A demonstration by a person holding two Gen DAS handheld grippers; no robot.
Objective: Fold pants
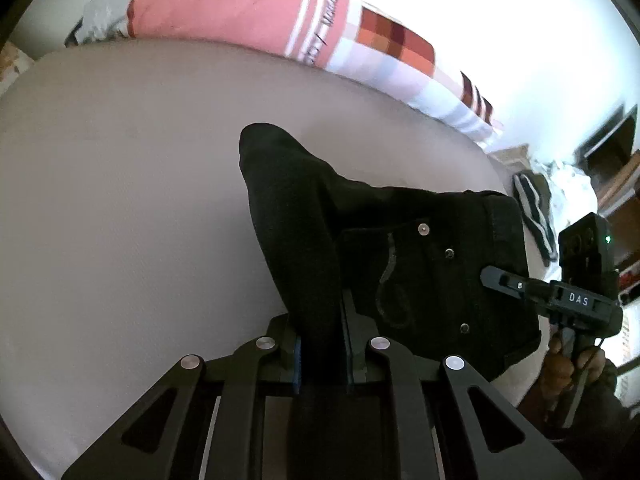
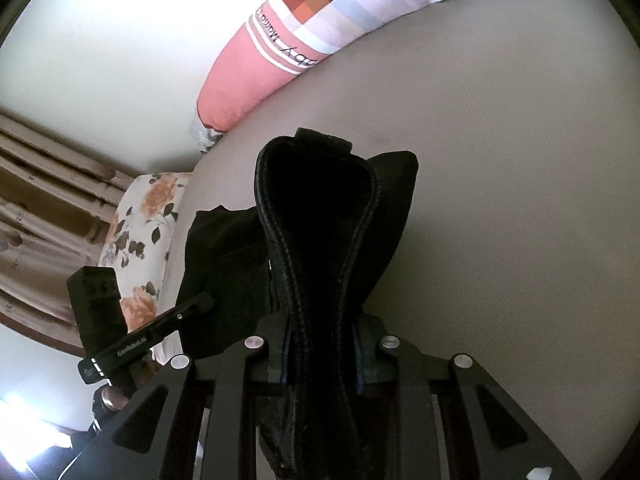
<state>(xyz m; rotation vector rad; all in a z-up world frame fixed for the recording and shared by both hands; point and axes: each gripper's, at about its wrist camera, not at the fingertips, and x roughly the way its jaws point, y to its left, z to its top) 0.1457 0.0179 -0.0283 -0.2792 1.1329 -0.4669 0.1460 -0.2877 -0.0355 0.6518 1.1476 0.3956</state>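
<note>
Black pants point(image 1: 420, 256) hang lifted above a beige bed sheet point(image 1: 120, 180), with rivets and a pocket seam showing. My left gripper point(image 1: 322, 344) is shut on a bunched fold of the black cloth, which rises between its blue pads. At the right edge of the left wrist view the right gripper point(image 1: 490, 276) reaches into the pants' edge, held by a hand point(image 1: 568, 364). In the right wrist view my right gripper point(image 2: 320, 344) is shut on the stitched waistband of the pants point(image 2: 320, 208). The left gripper point(image 2: 206, 300) shows there at lower left, its tip at the cloth.
A long pink and checked pillow point(image 1: 248, 12) lies along the bed's far side by a white wall. A floral cushion point(image 2: 140, 236) sits at the bed's end, near wooden rails point(image 2: 48, 168). Striped dark clothing point(image 1: 534, 208) and shelves point(image 1: 612, 160) stand beyond the bed.
</note>
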